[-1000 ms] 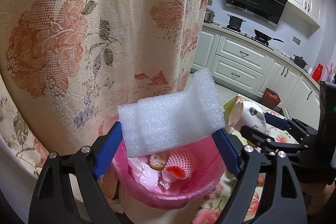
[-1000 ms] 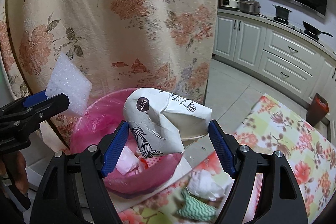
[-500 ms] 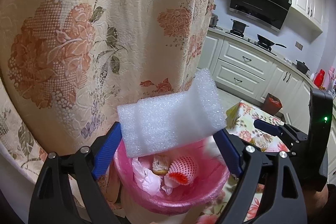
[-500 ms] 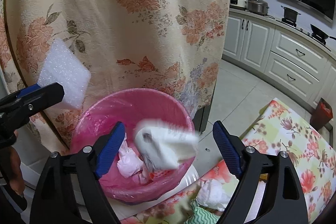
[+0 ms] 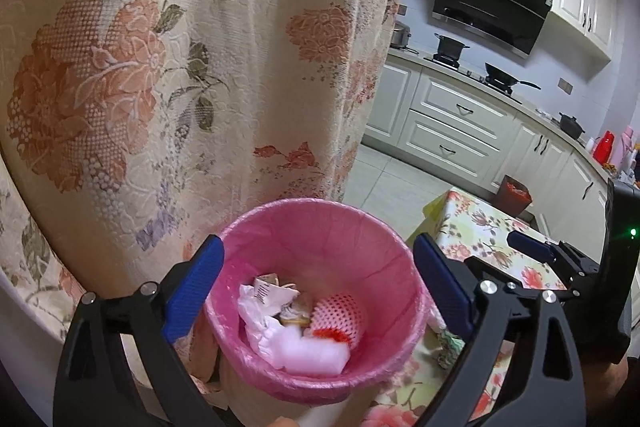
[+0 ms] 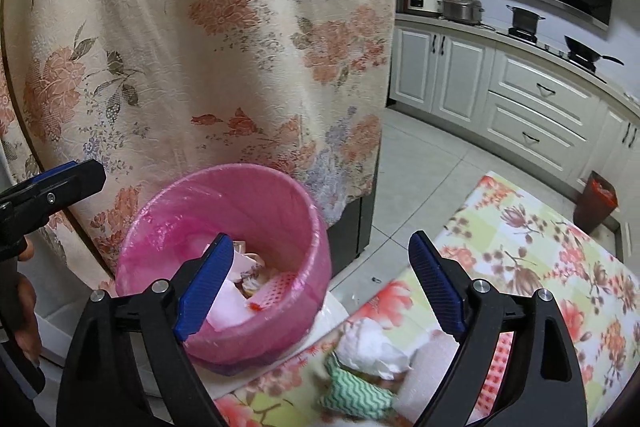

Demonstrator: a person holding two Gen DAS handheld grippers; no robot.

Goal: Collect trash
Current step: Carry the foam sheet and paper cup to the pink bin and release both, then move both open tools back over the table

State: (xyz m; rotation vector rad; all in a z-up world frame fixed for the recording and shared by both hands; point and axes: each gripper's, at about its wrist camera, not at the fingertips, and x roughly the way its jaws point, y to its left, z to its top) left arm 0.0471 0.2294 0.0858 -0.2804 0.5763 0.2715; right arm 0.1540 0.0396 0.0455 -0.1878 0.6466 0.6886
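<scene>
A pink bin (image 5: 320,205) lined with a pink bag stands below both grippers, against a flowered curtain. In it lie a white foam sheet (image 5: 312,353), a red-and-white foam net (image 5: 338,315) and crumpled printed paper (image 5: 268,287). My left gripper (image 5: 316,247) hangs over the bin, its jaws opening with nothing between them. My right gripper (image 6: 320,239) hovers between the bin (image 6: 224,171) and the table, its jaws also opening and bare. On the flowered tablecloth (image 6: 540,267) remain a white crumpled tissue (image 6: 372,345) and a green zigzag wrapper (image 6: 356,391).
The flowered curtain (image 5: 160,67) hangs right behind the bin. A red-and-white checked piece (image 6: 496,367) lies on the table by the right finger. White kitchen cabinets (image 6: 540,95), a hob with pots and a small dark bin (image 6: 596,199) stand across the tiled floor.
The foam sheet has dropped from my left gripper into the bin. The paper cup has fallen from my right gripper into the bin. Both pairs of jaws stand wider.
</scene>
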